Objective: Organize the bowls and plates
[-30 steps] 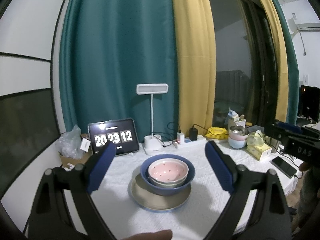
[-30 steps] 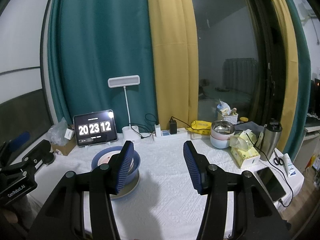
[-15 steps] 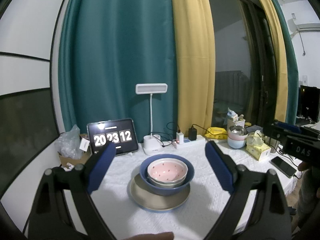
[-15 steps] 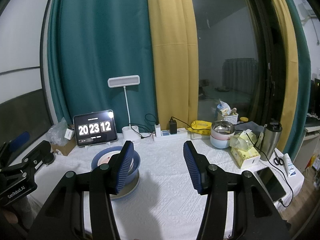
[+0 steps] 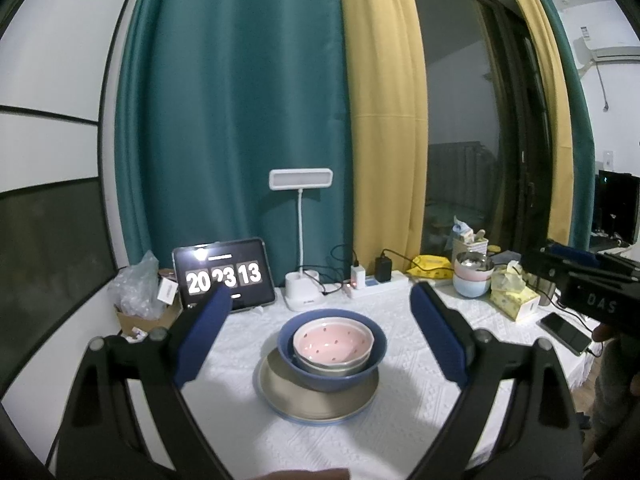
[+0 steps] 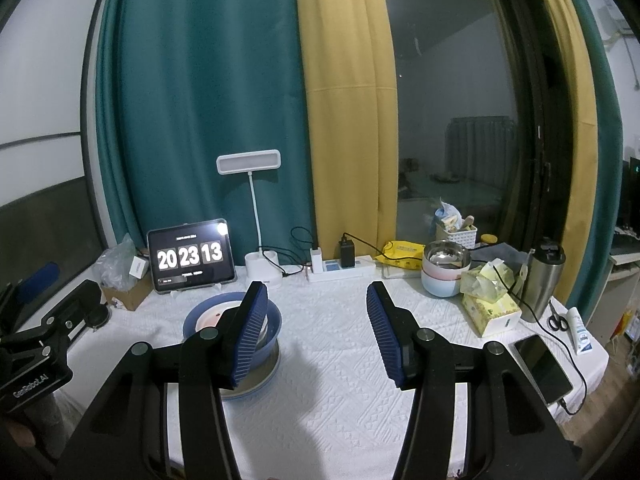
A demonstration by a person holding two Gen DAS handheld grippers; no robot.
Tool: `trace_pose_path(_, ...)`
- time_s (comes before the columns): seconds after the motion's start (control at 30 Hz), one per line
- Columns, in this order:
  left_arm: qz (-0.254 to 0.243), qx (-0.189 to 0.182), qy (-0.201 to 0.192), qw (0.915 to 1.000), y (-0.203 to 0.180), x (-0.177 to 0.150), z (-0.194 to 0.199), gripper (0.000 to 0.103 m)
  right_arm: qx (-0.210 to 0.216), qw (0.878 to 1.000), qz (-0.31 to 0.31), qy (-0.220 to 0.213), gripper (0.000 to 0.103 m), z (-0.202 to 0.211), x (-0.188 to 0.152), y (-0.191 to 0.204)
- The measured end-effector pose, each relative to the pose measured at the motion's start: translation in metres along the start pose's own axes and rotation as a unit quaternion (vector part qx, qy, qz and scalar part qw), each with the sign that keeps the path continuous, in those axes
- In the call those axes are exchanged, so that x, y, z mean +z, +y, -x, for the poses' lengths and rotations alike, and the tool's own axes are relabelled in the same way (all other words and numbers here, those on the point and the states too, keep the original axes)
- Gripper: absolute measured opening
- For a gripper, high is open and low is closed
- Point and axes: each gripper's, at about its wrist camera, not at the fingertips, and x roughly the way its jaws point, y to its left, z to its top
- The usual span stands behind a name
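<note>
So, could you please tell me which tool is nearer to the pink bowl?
Left. The left tool faces the pink bowl head-on, open fingers either side of the stack. The right tool points past it at bare tablecloth, the bowl behind its left finger.

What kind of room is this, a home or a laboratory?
Probably a home, a living space. Teal and yellow curtains hang by a large window, and the table with its white cloth holds household bowls and a tissue box.

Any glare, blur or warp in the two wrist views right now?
Left wrist: dim room light, strong fisheye bend on the curtains, pink bowl sharp. Right wrist: a bright glare spot on the tablet corner, dark window reflections, soft shadow on the tablecloth between the gripper's fingers.
</note>
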Motion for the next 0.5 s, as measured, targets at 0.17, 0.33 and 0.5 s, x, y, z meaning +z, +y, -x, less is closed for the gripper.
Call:
trace_pose_path(0.17, 0.0, -0.001, -0.001, 1.0, -0.0035, 0.0012, -0.0011, 0.092, 0.0, 1.0, 0.001, -0.001, 0.055, 0.0007, 0.0005, 0.0003)
trace_pose_path(0.33, 0.0, -0.002, -0.001, 1.0, -0.0046, 0.0017, -0.0004, 0.092, 0.0, 1.0, 0.001, 0.0, 0.055, -0.0005, -0.0004, 0.0008)
trace_pose_path(0.5, -0.002, -0.017, -0.003, 0.9998, -0.0085, 0.0028, 0.0, 0.092, 0.0, 1.0, 0.002, 0.0, 0.055, -0.001, -0.0006, 0.0012)
